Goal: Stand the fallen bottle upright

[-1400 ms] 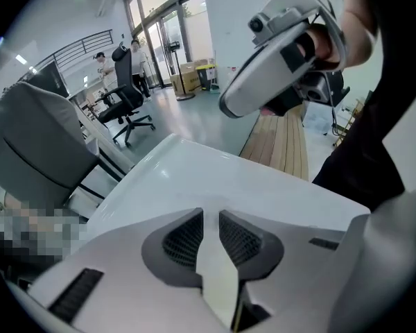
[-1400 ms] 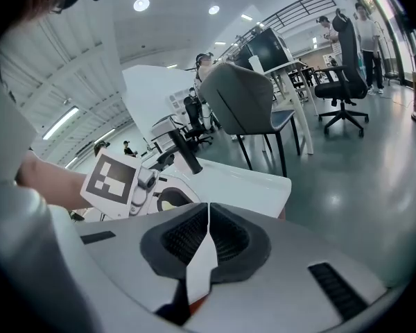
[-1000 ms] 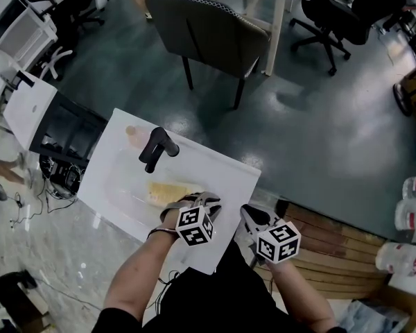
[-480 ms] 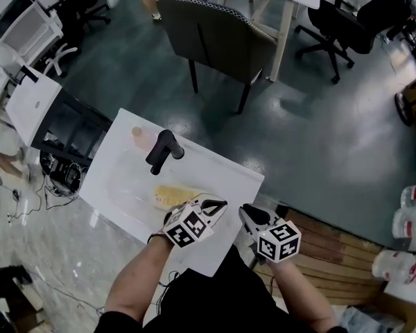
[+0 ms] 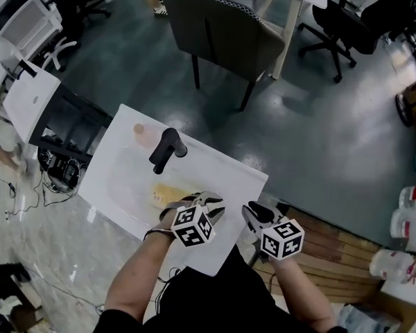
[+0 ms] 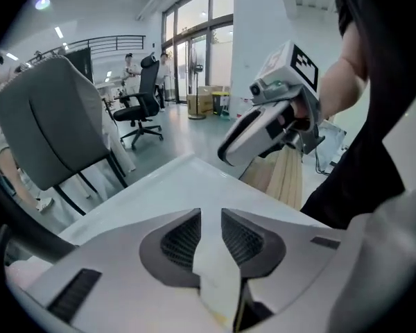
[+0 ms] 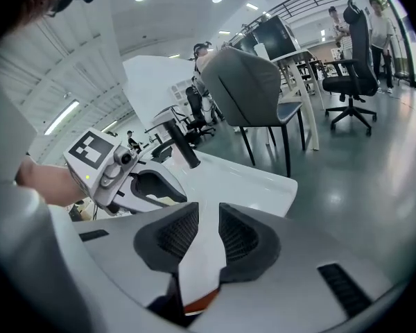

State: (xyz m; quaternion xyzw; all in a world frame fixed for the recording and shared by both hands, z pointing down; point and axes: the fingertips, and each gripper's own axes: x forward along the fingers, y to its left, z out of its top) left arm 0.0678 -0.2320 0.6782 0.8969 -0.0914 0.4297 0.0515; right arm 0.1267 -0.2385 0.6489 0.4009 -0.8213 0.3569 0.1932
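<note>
Your left claw [image 5: 211,202] hangs over the near part of the white worktop [image 5: 225,173]. Its jaws have just been opening and now stand a little apart. The left gripper view shows only bare worktop in the gap between the pads, so they pinch nothing.

Your right claw [image 5: 253,214] sits off to the right of the left one, at the worktop's near corner. Its jaws have also just been opening, and they are spread with nothing between them.

The yellowish bottle [image 5: 165,194] lies on its side on the worktop, just to the left of your left claw and slightly beyond it. It is well apart from your right claw. The left claw's body covers the bottle's near end in the head view, so you cannot tell from there whether they touch.

Farther out from the left claw a black bent spout [image 5: 168,146] rises at a tilt, and a pale pink round thing [image 5: 140,132] sits past it.

Only the head view shows the bottle's whole length. The left gripper view misses the bottle. It looks across the worktop at your right claw, with a grey chair [image 6: 48,130] at its left. The right gripper view catches your left claw side-on. A patch of yellow shows through that claw's frame, and the black bent spout stands behind it.
</note>
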